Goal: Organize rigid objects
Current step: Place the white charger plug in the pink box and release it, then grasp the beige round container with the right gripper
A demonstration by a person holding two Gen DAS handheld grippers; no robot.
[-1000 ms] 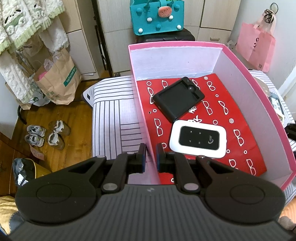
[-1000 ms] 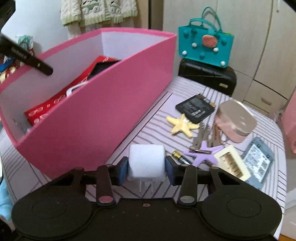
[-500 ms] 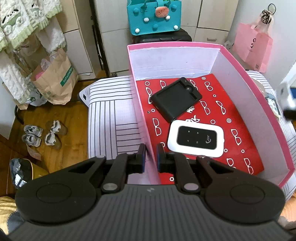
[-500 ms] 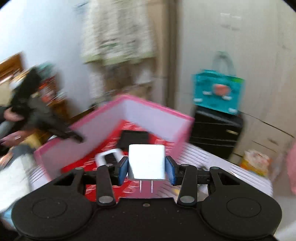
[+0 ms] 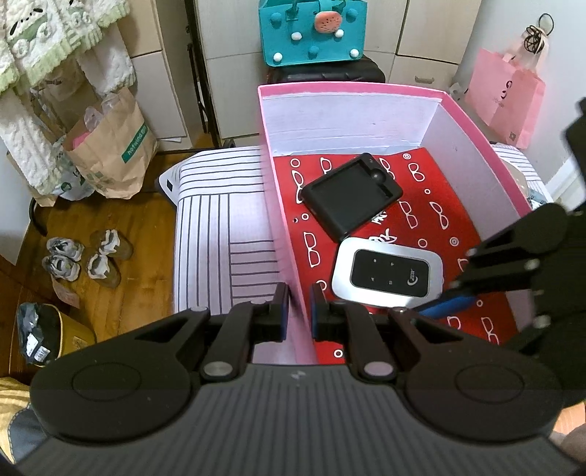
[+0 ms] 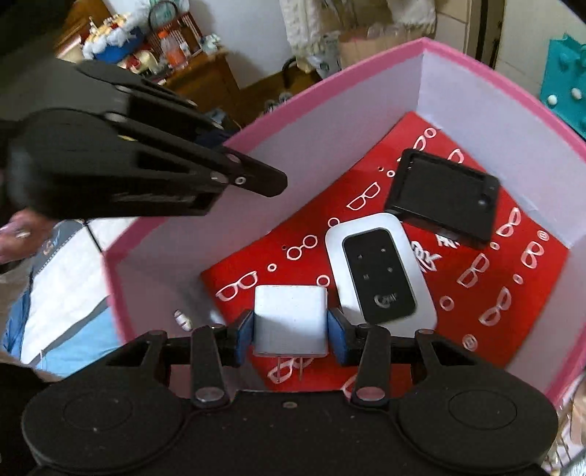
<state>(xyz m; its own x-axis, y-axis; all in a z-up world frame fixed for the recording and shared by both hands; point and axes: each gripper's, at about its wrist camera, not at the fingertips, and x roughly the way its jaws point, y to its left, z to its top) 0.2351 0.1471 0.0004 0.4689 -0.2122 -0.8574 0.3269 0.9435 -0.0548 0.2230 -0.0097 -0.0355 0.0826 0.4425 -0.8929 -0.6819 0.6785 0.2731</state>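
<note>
A pink box (image 5: 351, 91) with a red glasses-print liner holds a black case (image 5: 349, 194) and a white-and-black pocket router (image 5: 388, 274). My left gripper (image 5: 299, 311) is shut on the box's left wall, one finger on each side of it. In the right wrist view my right gripper (image 6: 290, 338) is shut on a white plug charger (image 6: 289, 320), prongs pointing back toward the camera. It hangs over the liner's near corner, just left of the router (image 6: 377, 274). The black case (image 6: 443, 201) lies farther in. The left gripper (image 6: 234, 179) reaches the box wall (image 6: 329, 84) from the upper left.
The box stands on a striped tablecloth (image 5: 219, 227). A teal bag (image 5: 311, 33) and a pink paper bag (image 5: 509, 99) stand behind it. A brown paper bag (image 5: 110, 146) and shoes (image 5: 84, 256) are on the wooden floor at left. A person's hand (image 6: 14, 234) shows at the left edge.
My right gripper carried the white charger from the table beside the box over its wall to above the liner, and now shows in the left wrist view. The left gripper kept its hold.
</note>
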